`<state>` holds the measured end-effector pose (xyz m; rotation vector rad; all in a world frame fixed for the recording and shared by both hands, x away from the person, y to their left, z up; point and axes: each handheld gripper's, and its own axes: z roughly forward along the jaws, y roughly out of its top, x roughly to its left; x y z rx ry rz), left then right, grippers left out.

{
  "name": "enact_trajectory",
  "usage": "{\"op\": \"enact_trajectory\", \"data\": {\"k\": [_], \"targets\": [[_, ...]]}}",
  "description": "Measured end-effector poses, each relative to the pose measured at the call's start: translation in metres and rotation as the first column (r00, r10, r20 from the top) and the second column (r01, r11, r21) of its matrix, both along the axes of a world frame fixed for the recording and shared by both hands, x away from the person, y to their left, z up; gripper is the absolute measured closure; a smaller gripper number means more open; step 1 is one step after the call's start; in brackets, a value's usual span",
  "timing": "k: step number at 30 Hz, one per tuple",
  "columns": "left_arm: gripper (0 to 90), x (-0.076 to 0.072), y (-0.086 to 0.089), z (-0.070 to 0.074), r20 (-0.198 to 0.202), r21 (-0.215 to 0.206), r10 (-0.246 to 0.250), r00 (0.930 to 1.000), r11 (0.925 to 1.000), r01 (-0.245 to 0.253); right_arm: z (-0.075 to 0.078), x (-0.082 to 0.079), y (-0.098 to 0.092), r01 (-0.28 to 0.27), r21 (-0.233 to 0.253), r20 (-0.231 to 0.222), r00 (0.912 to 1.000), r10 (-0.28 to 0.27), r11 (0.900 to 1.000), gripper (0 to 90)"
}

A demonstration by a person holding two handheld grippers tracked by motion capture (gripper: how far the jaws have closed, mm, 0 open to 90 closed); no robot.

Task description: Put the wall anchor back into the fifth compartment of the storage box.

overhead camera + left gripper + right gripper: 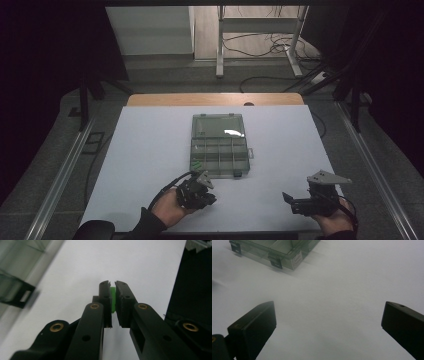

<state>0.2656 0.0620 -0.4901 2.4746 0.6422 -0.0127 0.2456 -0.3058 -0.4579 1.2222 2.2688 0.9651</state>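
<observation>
Clamped in my left gripper (112,287) is a small green piece (113,300), pinched between the two black jaws, which stand almost together with just the piece's thickness between them. Only a narrow strip of green shows between the pads, so I cannot tell its full shape. From above, that gripper (207,192) sits low over the white mat (150,150), near my edge of it and just short of the box's near left corner, with my left hand (172,207) wrapped round its body and its cable looping back toward my sleeve. The box (219,145) is a clear, greenish plastic organiser lying near the middle of the mat, its lid (218,125) open and folded away from me, its tray split by dividers into small compartments. Something green (196,164) lies in the near left compartment; it is too small for me to make out more. A dark latch shows on the box's near wall, blurred at the left edge of my left gripper view. My right gripper (289,200) is well apart from the box, off toward the mat's near right corner, held in my right hand (334,220) and pointing left. Its jaws stand wide apart with nothing between them, only bare mat (329,315) below, and the box (287,252) with its latches lies farther off. Beyond the mat the wooden table edge (215,99) shows.
</observation>
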Motion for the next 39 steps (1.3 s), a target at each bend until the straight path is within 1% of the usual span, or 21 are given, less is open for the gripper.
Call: {"op": "enact_trajectory", "data": {"k": [1, 2, 3, 4, 11, 16, 17, 22, 26, 39], "targets": [[83.9, 0.001, 0.002, 0.002, 0.001, -0.002, 0.008, 1.0, 1.0, -0.008, 0.0, 0.0, 0.0, 0.0, 0.0, -0.001, 1.0, 0.0, 1.0, 0.1], [83.9, 0.001, 0.002, 0.002, -0.005, -0.031, 0.038, 0.9993, 0.9988, -0.038, 0.0, 0.0, 0.0, 0.0, 0.0, -0.001, 1.0, 0.0, 1.0, 0.1], [83.9, 0.003, 0.004, 0.004, 0.001, -0.026, 0.035, 0.9994, 0.999, -0.035, 0.0, 0.0, 0.0, 0.0, -0.001, -0.001, 1.0, 0.0, 1.0, 0.1], [83.9, 0.004, 0.005, 0.006, -0.002, -0.042, 0.051, 0.9987, 0.9978, -0.051, 0.0, 0.0, 0.0, 0.0, -0.001, -0.001, 1.0, 0.0, 1.0, 0.1], [83.9, 0.008, 0.012, 0.013, 0.015, -0.062, 0.08, 0.9967, 0.9949, -0.079, 0.0, 0.0, 0.0, 0.0, -0.001, -0.002, 1.0, 0.0, 1.0, 0.1], [83.9, 0.011, 0.015, 0.016, 0.027, -0.06, 0.088, 0.9958, 0.9945, -0.086, 0.0, 0.0, 0.0, 0.0, -0.002, -0.002, 1.0, 0.0, 1.0, 0.1], [83.9, 0.013, 0.016, 0.017, 0.036, -0.041, 0.075, 0.9965, 0.9964, -0.074, 0.0, 0.0, 0.0, 0.0, -0.002, -0.002, 1.0, 0.0, 1.0, 0.1], [83.9, 0.017, 0.019, 0.02, 0.046, -0.039, 0.085, 0.9953, 0.9958, -0.083, 0.0, 0.0, 0.0, 0.0, -0.003, -0.004, 1.0, 0.0, 1.0, 0.1], [83.8, 0.021, 0.023, 0.022, 0.05, -0.05, 0.106, 0.9931, 0.9934, -0.104, 0.0, 0.001, 0.0, 0.0, -0.005, -0.004, 1.0, 0.0, 1.0, 0.1], [83.7, 0.036, 0.034, 0.03, 0.068, -0.062, 0.165, 0.9839, 0.985, -0.161, 0.0, 0.001, 0.0, 0.003, -0.004, -0.003, 1.0, -0.003, 1.0, 0.1]]}}
